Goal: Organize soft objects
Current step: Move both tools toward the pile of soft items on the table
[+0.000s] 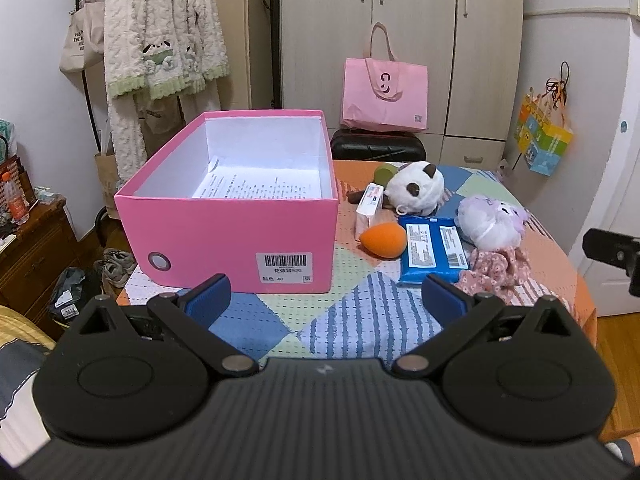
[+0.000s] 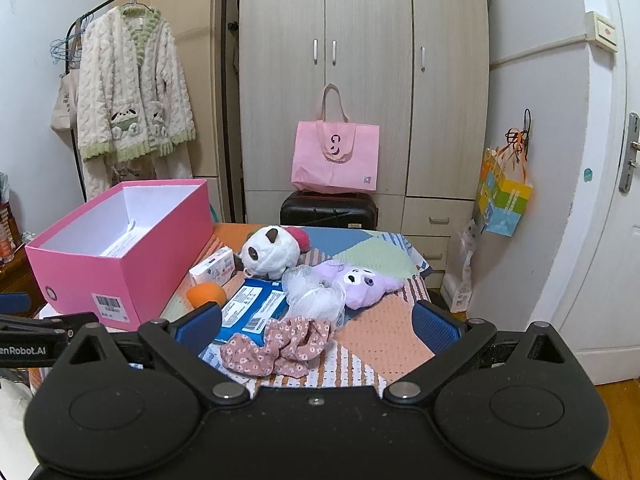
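An open pink box [image 1: 236, 236] [image 2: 120, 256] with a printed sheet inside stands on the left of the patchwork table [image 1: 320, 320]. To its right lie a panda plush [image 1: 418, 186] [image 2: 270, 254], an orange sponge [image 1: 384, 240] [image 2: 206, 294], a blue wipes pack [image 1: 432, 250] [image 2: 252, 308], a white mesh puff [image 2: 316, 294], a purple plush [image 1: 494, 220] [image 2: 360, 282] and a pink floral scrunchie [image 1: 496, 272] [image 2: 280, 346]. My left gripper [image 1: 326, 294] is open near the box's front. My right gripper [image 2: 318, 322] is open just before the scrunchie.
A small white carton [image 1: 368, 210] [image 2: 214, 270] leans beside the box. Behind the table stand a black suitcase [image 2: 328, 210], a pink tote bag [image 2: 336, 156] and a wardrobe [image 2: 360, 80]. A robe [image 2: 132, 88] hangs on a rack at left.
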Tool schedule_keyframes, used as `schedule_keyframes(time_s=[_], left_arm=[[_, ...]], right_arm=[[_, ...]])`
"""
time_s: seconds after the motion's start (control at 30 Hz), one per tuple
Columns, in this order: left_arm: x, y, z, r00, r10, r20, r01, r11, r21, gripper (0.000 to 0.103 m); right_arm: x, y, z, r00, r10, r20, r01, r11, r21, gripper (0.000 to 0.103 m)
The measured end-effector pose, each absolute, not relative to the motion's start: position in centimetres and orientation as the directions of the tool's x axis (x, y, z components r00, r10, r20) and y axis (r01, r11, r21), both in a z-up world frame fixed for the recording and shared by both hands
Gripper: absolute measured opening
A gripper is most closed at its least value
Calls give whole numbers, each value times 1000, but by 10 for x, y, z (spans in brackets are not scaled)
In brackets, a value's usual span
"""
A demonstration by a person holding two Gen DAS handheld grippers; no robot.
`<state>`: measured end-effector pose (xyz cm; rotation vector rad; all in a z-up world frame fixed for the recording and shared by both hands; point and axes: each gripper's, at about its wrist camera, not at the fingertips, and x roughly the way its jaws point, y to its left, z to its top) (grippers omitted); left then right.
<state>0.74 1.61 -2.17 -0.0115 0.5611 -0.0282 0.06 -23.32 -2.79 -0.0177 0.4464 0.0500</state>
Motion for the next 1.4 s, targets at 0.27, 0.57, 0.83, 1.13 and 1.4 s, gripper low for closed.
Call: schedule_keyframes(time_s=[0.27, 0.57, 0.83, 1.13, 1.4], left_arm=[[9, 18, -24, 848, -35, -529, 15, 999, -41, 103], [5, 15, -23, 856, -20, -516, 13, 1000, -16, 103], [-1, 12, -22, 875, 10, -484, -2, 1000, 15, 103], [-7, 6, -15, 901, 55, -429, -23, 997, 80, 103], [2, 2, -19, 890, 19, -456, 1, 999, 44, 103]], right_arm=[[2, -236, -31, 894, 62, -443, -65, 998, 8, 103], [2, -237, -31, 895, 62, -442, -65, 998, 9, 103], [-2, -236, -33, 901, 63, -430, -69, 998, 1, 103], [-5, -244, -32, 904, 58, -425, -55, 998, 20, 103], [-6, -269, -27, 884, 255, -391, -190, 962, 198, 103]])
